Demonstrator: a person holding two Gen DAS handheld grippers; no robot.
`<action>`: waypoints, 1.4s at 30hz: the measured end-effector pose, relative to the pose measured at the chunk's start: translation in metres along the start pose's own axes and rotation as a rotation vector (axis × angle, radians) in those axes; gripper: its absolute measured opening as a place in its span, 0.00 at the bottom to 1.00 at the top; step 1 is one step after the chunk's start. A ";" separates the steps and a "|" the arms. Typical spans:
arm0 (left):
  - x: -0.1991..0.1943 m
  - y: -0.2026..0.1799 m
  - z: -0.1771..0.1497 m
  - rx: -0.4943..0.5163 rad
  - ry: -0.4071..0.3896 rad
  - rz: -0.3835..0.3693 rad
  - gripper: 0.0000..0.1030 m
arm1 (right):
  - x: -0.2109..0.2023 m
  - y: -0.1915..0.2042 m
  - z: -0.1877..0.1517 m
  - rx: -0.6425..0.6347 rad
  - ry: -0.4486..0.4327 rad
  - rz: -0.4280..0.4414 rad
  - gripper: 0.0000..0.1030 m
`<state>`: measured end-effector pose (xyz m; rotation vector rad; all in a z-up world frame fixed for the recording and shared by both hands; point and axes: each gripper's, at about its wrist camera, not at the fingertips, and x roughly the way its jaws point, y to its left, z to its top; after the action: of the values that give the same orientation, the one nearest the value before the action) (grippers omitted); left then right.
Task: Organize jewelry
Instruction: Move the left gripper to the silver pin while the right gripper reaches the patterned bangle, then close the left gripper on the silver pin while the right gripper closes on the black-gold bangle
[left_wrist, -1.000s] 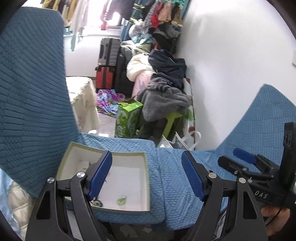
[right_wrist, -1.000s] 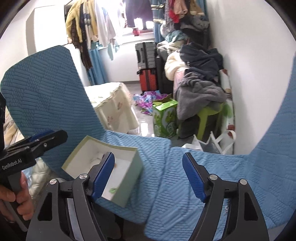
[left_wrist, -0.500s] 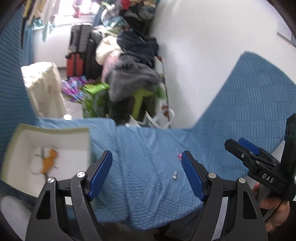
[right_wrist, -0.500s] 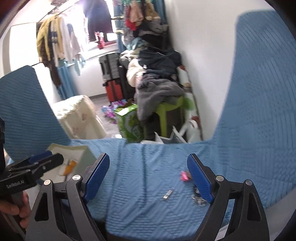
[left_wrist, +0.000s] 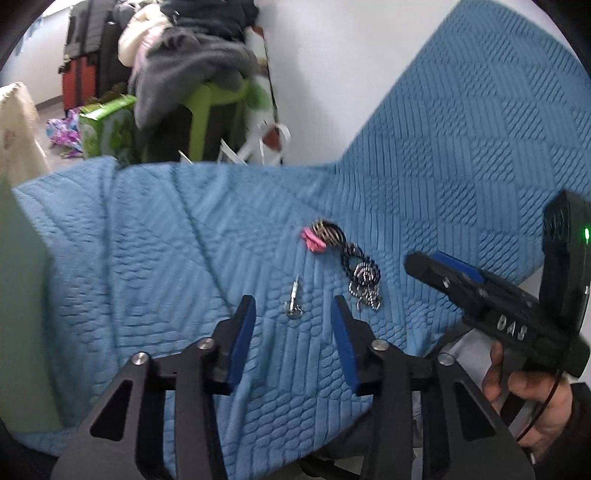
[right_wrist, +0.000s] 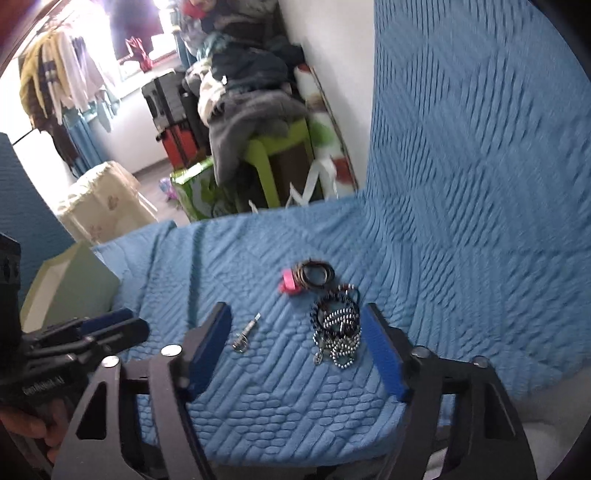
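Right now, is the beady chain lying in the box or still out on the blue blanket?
Out. The beaded chain lies heaped on the blue blanket, well away from the box at its left edge.

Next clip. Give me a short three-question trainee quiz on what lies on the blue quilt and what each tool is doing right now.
1. True or false: the left tool grips the small silver clip.
2. Which lies nearest the pink item? A) beaded chain pile B) dark coiled bands C) pale green box
3. Fill in: the right tool holds ____.

Key: 1 false, its jaws have just been closing with nothing between them. 2 B. 3 nothing.
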<state>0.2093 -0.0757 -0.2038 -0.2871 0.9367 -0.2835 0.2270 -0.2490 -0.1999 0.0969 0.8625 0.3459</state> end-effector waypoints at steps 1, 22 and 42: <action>0.005 0.000 -0.001 0.004 0.007 -0.002 0.39 | 0.007 -0.005 0.002 0.009 0.017 0.008 0.58; 0.090 -0.022 -0.004 0.173 0.105 0.094 0.24 | 0.106 -0.036 0.034 0.014 0.132 -0.017 0.20; 0.089 -0.023 -0.007 0.153 0.043 0.152 0.03 | 0.127 -0.026 0.034 -0.027 0.207 -0.036 0.07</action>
<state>0.2507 -0.1304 -0.2658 -0.0692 0.9685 -0.2207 0.3360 -0.2292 -0.2758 0.0202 1.0622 0.3373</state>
